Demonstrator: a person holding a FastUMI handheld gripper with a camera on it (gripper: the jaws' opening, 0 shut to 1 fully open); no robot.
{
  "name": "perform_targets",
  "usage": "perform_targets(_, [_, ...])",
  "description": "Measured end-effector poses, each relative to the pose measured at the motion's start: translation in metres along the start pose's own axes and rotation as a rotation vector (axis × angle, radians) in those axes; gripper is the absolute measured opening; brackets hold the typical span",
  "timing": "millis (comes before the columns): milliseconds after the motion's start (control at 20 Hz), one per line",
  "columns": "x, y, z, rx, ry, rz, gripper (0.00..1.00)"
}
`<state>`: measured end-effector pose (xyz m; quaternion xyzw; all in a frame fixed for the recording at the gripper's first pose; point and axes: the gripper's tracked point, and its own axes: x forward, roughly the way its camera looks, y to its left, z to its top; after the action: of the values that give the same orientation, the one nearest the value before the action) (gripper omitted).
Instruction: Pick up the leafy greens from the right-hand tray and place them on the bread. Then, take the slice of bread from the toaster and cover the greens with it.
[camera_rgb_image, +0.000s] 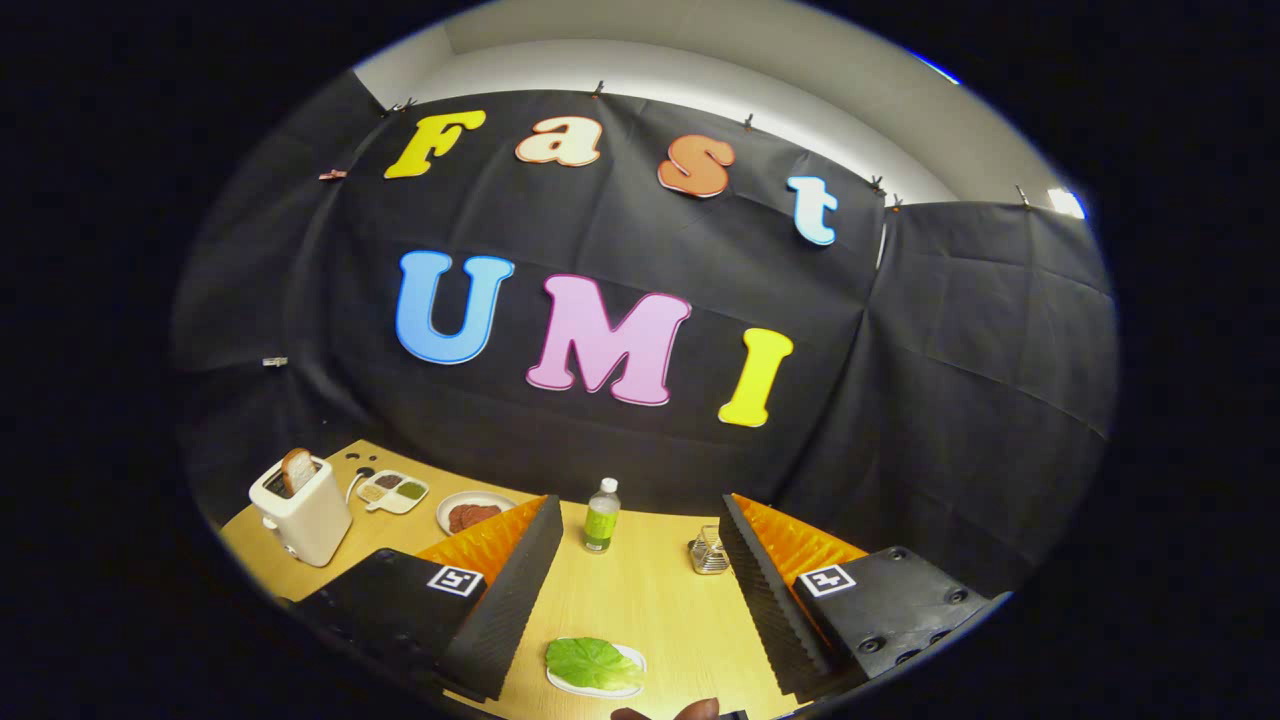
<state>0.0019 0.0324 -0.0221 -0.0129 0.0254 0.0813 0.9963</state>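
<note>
My gripper (637, 502) is open, held above a wooden table (650, 600) with a wide gap between its fingers. The leafy greens (588, 660) lie on a small white plate (630, 672) on the table, in the gap near the fingers' base, touching neither finger. Far off to the left, beyond the left finger, stands a white toaster (303, 510) with a slice of bread (296, 469) sticking up from its slot. A white plate (450, 500) carrying reddish-brown food (470, 516) sits just past the left fingertip; the finger hides part of it.
A small bottle with a green label (601, 516) stands ahead, between the fingertips. A little wire metal stand (708, 552) sits by the right finger. A white divided dish of condiments (393, 490) lies between toaster and plate. The black cloth wall closes the table's far side.
</note>
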Motion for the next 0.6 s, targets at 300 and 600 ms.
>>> perform_targets(300, [0.020,0.019,-0.080,-0.038,0.213,0.190,0.98])
perform_targets(600, [0.038,0.022,-0.187,-0.016,0.441,0.273,0.97])
